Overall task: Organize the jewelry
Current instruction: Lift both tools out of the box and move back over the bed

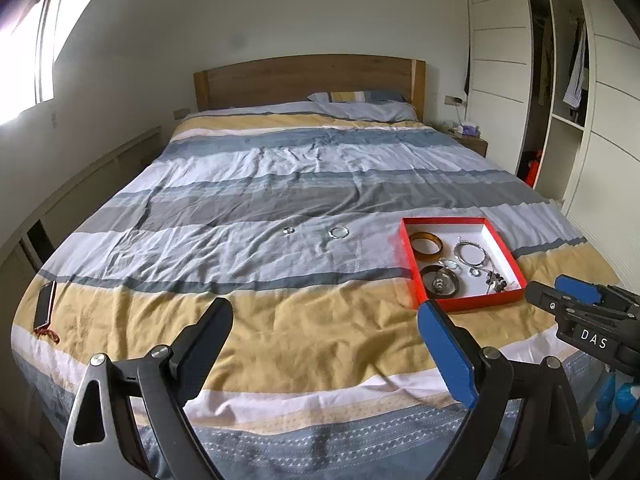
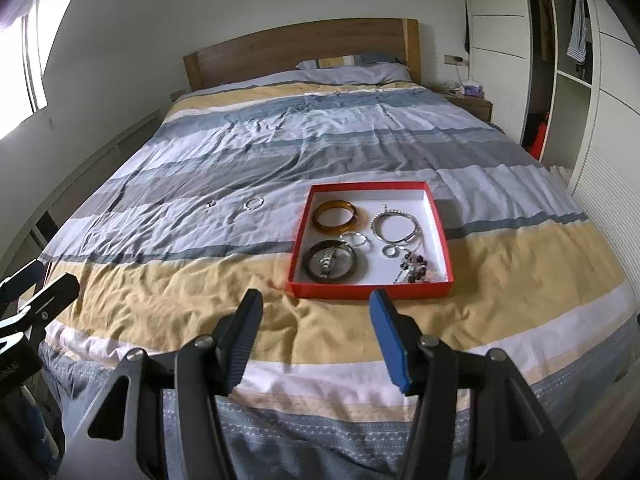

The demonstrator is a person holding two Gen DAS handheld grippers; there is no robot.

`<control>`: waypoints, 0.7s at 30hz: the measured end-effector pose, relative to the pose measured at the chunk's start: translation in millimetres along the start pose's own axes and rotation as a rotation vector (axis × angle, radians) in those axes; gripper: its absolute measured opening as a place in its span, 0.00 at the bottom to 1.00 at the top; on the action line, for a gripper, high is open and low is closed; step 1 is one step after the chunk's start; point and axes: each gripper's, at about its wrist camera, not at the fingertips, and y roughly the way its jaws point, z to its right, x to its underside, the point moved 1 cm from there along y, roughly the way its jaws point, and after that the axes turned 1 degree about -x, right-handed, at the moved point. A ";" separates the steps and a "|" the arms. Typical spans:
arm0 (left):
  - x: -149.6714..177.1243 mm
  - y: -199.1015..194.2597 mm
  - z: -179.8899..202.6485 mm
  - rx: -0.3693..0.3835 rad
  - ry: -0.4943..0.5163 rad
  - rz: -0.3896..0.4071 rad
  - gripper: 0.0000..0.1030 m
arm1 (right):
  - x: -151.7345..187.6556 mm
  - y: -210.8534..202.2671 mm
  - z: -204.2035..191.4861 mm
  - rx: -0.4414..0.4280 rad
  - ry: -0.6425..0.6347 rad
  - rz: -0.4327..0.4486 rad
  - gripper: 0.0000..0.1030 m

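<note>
Jewelry mostly lies in the red box; two rings remain loose on the bed. Both claws, left claw and right claw, hang open and empty.

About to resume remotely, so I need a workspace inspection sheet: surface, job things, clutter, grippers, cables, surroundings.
Surface: striped duvet on the bed, wrinkled.
Job's things: red box holds amber bangle, dark bangle, silver bracelet and beaded pieces; small ring and larger ring lie loose on the duvet.
Clutter: phone at the bed's left edge.
Grippers: left gripper and right gripper open, holding nothing.
Cables: nothing seen.
Surroundings: headboard, open wardrobe.
</note>
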 end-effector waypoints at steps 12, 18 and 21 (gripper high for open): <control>8.2 -2.0 -23.8 -0.017 -0.052 0.006 0.90 | 11.0 6.2 -24.9 -0.020 -0.022 -0.018 0.53; 9.5 1.8 -34.0 -0.025 -0.068 0.009 0.90 | 14.2 14.9 -33.4 -0.025 -0.033 -0.037 0.53; 10.3 7.0 -39.5 -0.034 -0.079 0.003 0.90 | 14.8 20.8 -39.1 -0.043 -0.040 -0.044 0.56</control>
